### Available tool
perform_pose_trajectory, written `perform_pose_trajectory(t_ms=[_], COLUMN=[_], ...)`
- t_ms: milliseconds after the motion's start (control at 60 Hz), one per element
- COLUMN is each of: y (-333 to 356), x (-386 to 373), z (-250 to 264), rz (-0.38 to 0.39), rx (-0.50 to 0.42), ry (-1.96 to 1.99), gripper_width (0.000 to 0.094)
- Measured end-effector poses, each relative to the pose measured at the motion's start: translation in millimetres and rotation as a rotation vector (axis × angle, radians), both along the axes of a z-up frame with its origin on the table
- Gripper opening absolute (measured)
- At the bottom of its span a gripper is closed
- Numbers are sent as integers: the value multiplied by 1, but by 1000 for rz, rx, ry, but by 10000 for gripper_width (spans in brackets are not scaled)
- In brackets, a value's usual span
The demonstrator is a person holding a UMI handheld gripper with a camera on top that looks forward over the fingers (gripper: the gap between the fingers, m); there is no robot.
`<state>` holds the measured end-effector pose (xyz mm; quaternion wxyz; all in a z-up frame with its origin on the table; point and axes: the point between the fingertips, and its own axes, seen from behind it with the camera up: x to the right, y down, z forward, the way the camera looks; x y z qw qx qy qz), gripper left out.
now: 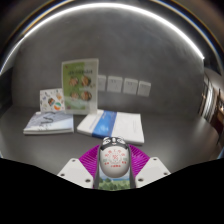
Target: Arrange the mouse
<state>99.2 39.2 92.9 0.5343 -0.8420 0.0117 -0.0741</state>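
A white computer mouse (113, 156) with a red printed pattern on its back and a dark wheel end sits between my gripper's (113, 163) two fingers. Both purple pads (90, 160) press against its sides, so the gripper is shut on the mouse. It is held above the grey table (170, 140), just short of the books lying ahead. A strip of green and brown shows under the mouse's near end; I cannot tell what it is.
A white and blue book (112, 124) lies flat just beyond the fingers. Another flat book (49, 122) lies to its left. A green booklet (80, 86) and a small card (52, 99) stand against the wall. White wall sockets (124, 86) sit behind.
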Motion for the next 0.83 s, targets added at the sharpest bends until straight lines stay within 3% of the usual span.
perform_pose_trajectory(t_ms=[183, 283, 350, 500, 617, 633, 833], y=[12, 12, 14, 13, -13, -18, -95], x=[25, 26, 25, 26, 18, 17, -2], z=[-79, -101, -101, -102, -86, -82, -51], rz=[26, 57, 70, 93, 117, 122, 174], rx=[-111, -155, -137, -157, -143, -140, -106], ry=[63, 87, 105, 134, 196, 200, 228], gripper_width=[412, 415, 417, 580, 903, 859, 843])
